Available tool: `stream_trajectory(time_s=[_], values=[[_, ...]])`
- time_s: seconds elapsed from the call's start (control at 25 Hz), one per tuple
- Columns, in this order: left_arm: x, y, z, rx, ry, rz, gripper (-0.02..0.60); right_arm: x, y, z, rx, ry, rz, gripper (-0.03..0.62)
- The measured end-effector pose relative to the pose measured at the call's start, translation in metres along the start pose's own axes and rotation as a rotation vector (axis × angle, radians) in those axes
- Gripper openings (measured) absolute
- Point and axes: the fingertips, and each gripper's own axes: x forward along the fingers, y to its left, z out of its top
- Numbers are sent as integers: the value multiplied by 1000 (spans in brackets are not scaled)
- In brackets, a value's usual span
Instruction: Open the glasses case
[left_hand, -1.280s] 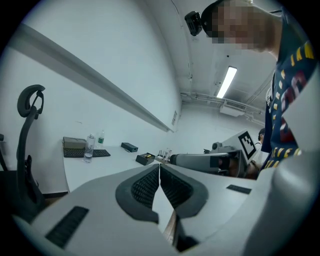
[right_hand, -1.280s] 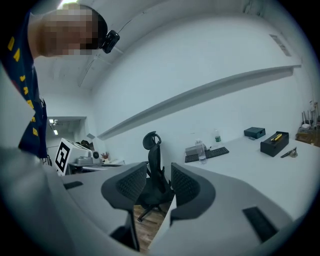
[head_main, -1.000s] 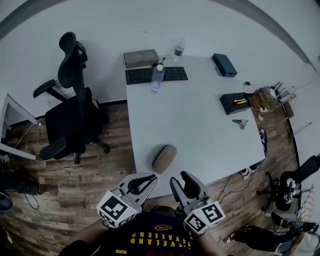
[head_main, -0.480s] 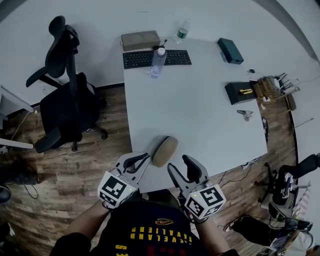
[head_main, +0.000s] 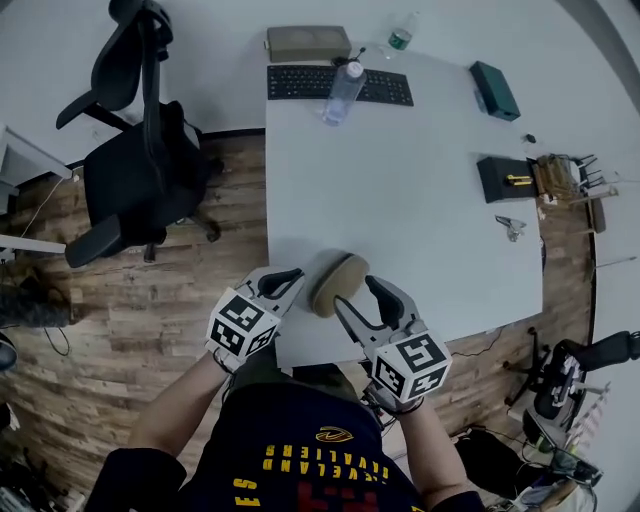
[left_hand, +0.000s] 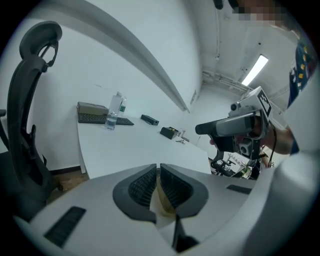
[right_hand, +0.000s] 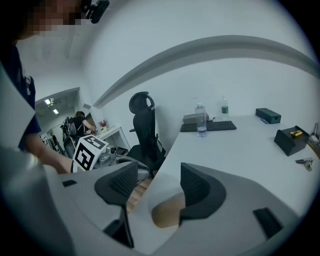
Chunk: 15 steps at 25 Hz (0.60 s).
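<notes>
Right gripper (head_main: 354, 293) lowered, jaws opening, glasses case (head_main: 335, 282) between them

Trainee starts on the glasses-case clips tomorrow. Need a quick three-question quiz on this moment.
1. True or false: the glasses case on the table already lies open.
2. What stands at the near side of the keyboard? A. a clear bottle B. a mug C. a laptop
3. Are the jaws of the left gripper apart or together?
Key: 1. False, the case is closed. 2. A. 3. Together.
</notes>
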Motion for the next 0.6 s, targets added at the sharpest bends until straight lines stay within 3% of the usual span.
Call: stream_trajectory(time_s=[0.12,0.24,0.6], values=[[12,7,-17,-20,48,-9,19,16,0,-13,-35,72,26,267],[24,10,-34,-47,101,-32,62,32,0,-30,-86,154,44,267],[58,8,-69,-83,242,-173,127,76,-10,-82,-316,474,144,267]])
